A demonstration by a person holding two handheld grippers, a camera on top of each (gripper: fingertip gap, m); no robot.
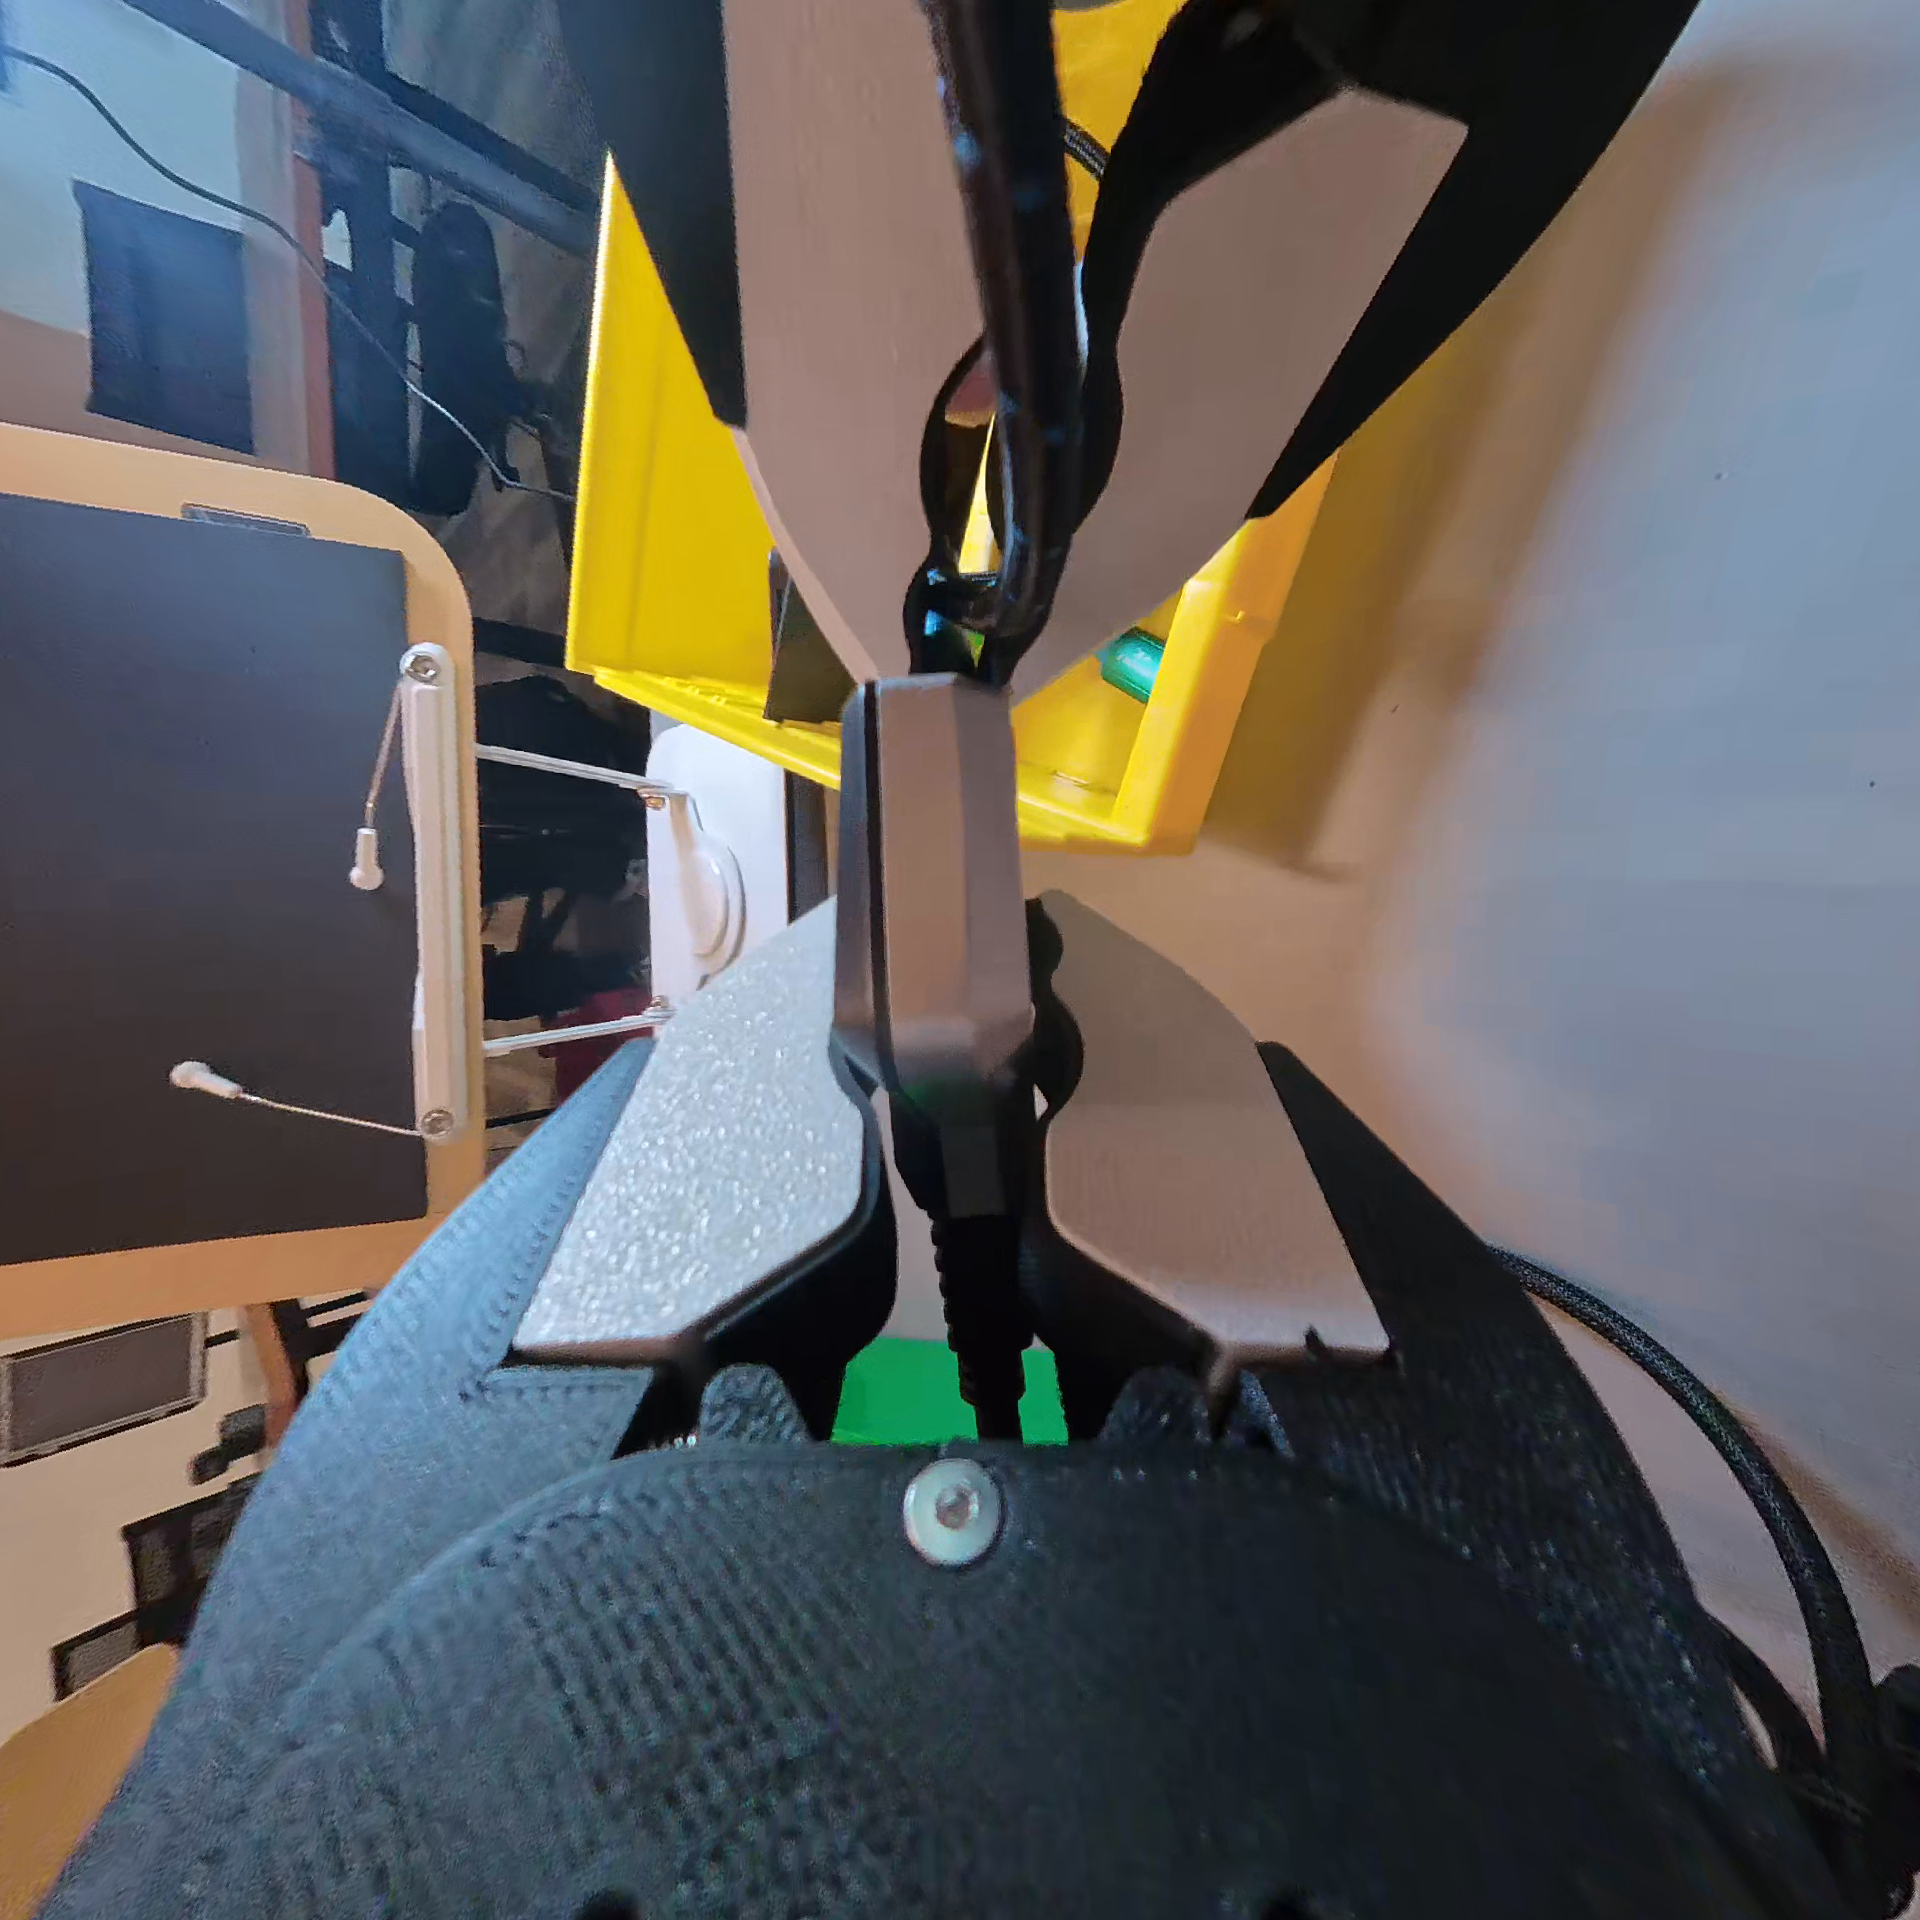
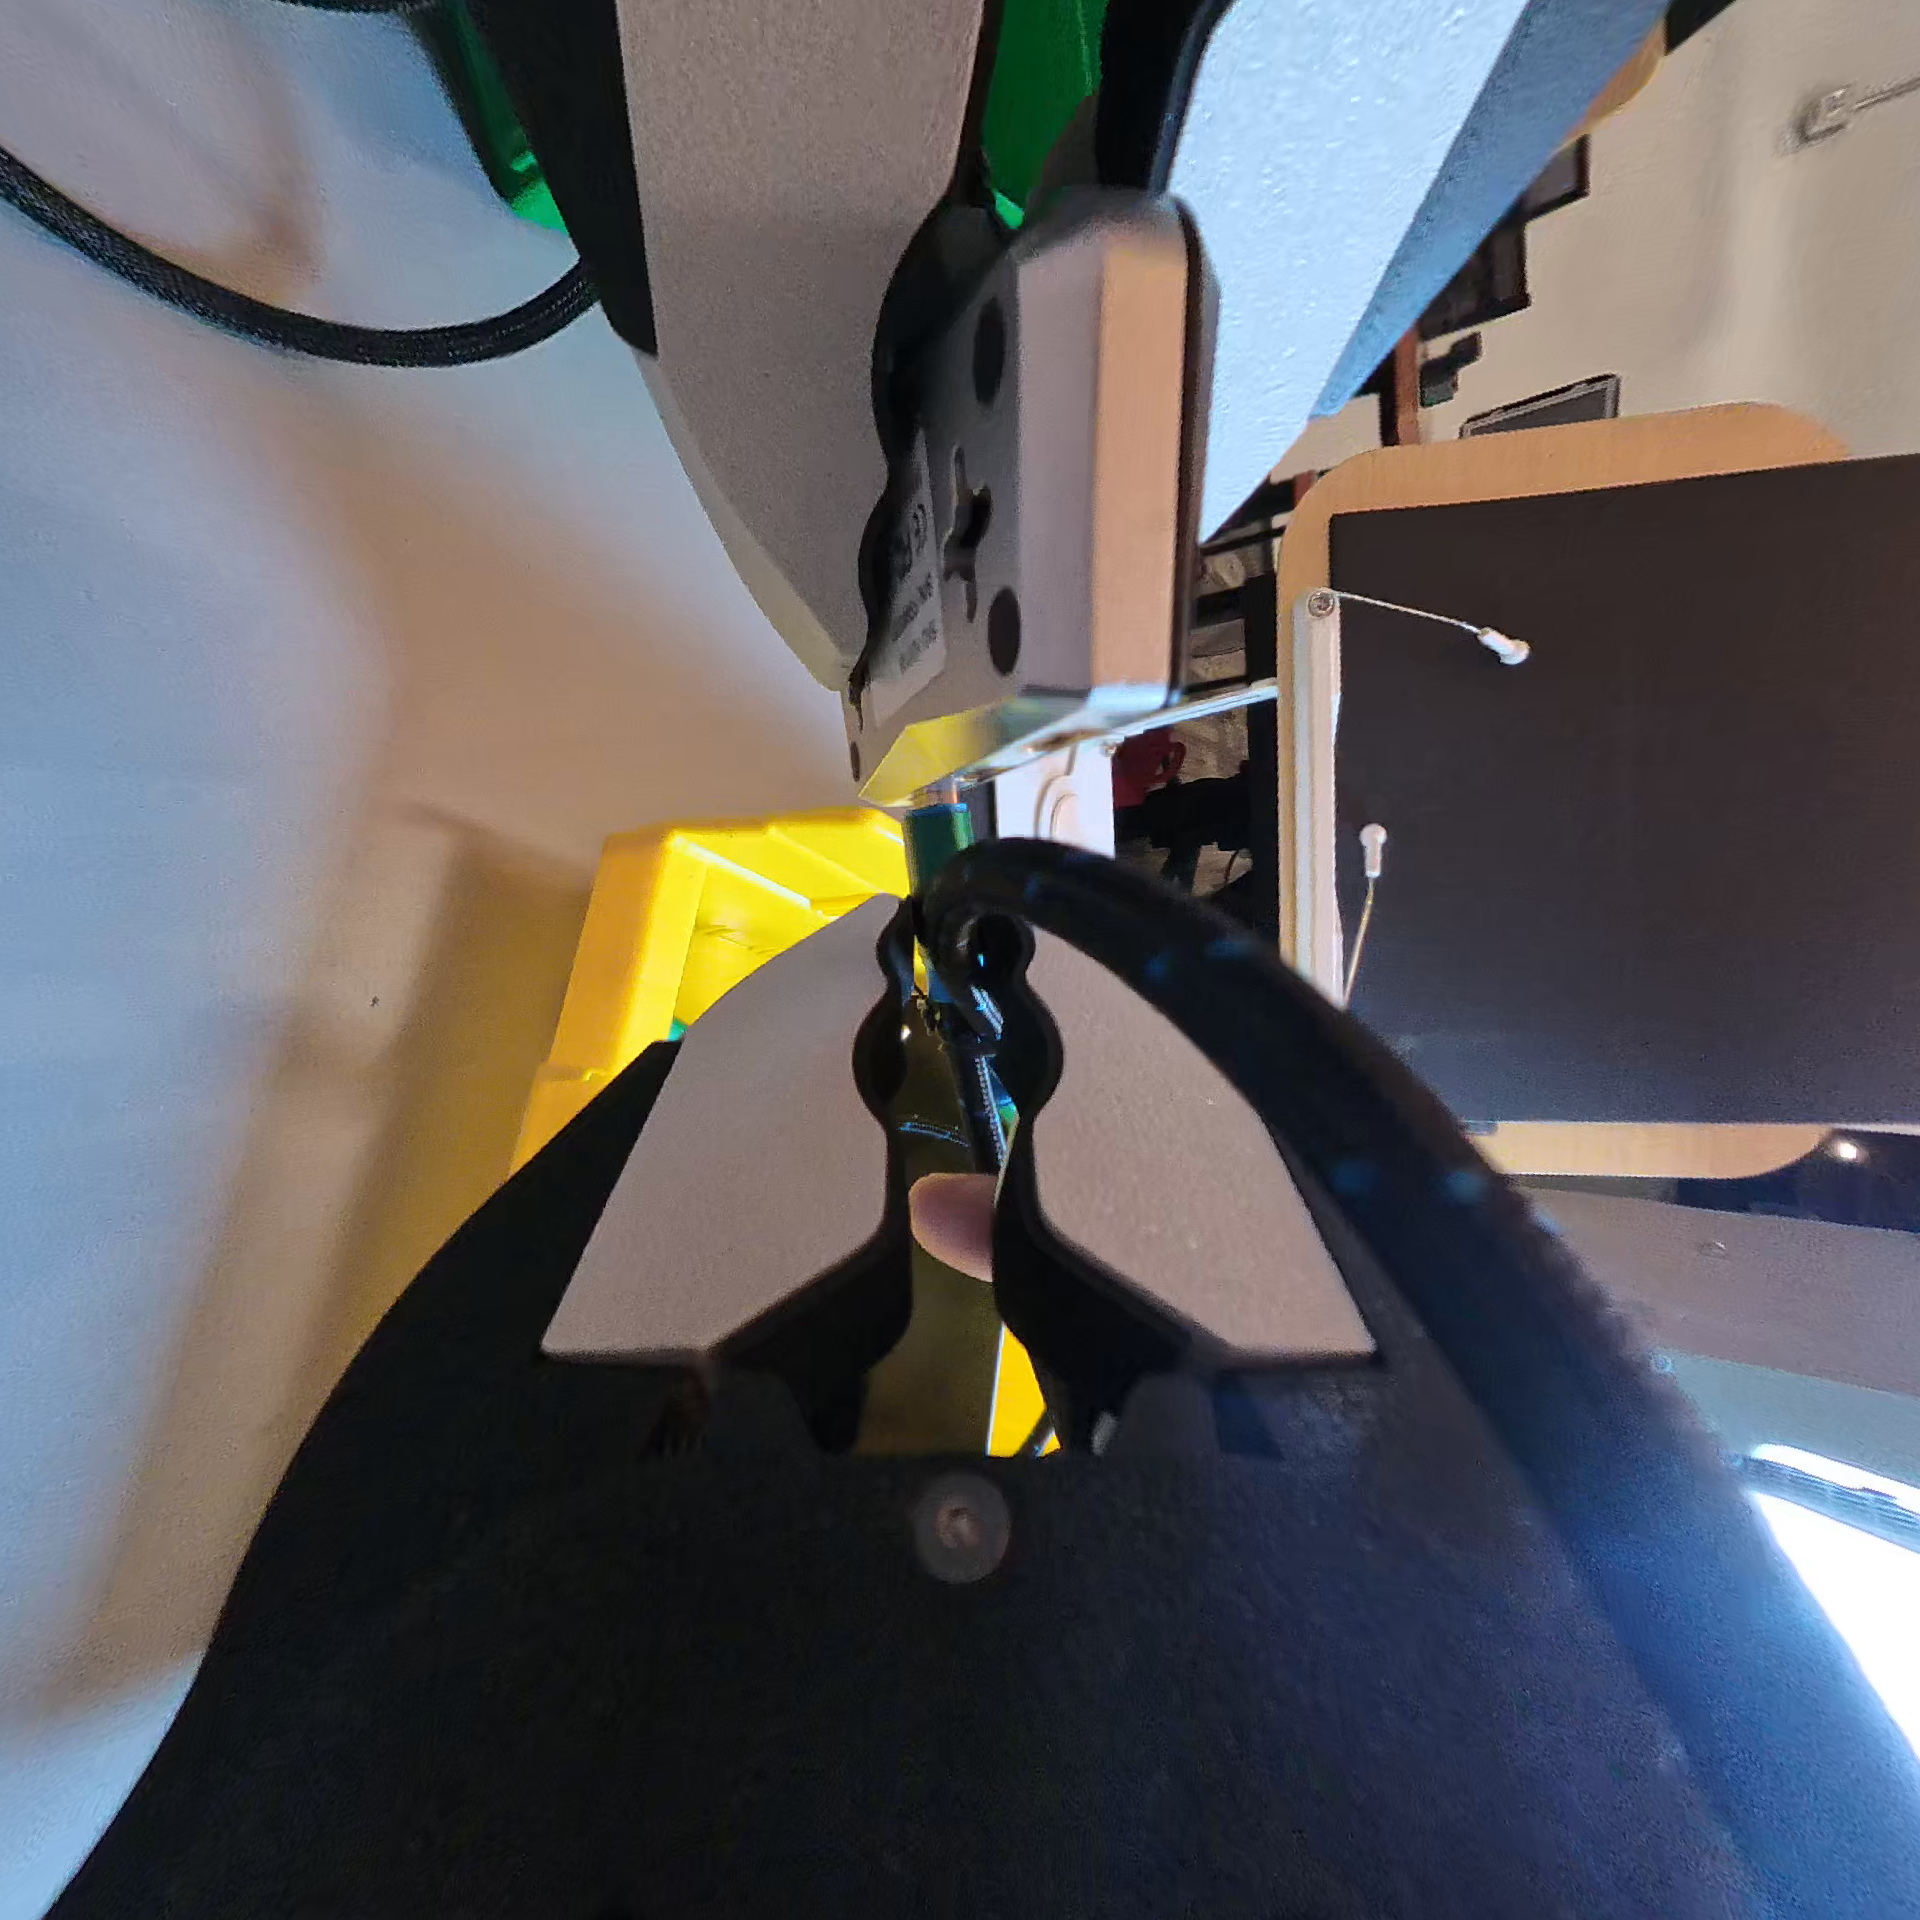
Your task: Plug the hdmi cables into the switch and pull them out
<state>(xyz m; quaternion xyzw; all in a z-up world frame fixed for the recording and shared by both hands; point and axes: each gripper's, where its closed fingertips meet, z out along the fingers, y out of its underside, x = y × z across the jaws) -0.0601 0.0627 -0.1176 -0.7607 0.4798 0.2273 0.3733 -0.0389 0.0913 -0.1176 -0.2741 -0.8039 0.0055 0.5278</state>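
Left gripper (image 1: 940, 997) clamps the boxy grey switch (image 1: 935, 883); right gripper (image 2: 951, 977) pinches the braided cable (image 2: 1299, 1060)

A workshop or lab-like room is suggested rather than a home. A pale worktop (image 1: 1610, 727) is seen carrying a yellow plastic parts bin (image 1: 665, 540), and beside it a light wooden board (image 1: 447, 582) faced with a dark panel (image 1: 197, 883) is fitted with a white bar (image 1: 434, 894), screws and thin wire tethers. Behind these, dark metal framing (image 1: 416, 125), a trailing black cable (image 1: 312, 270) on a white wall and blurred dark equipment are visible, though the exact kind of room cannot be told.
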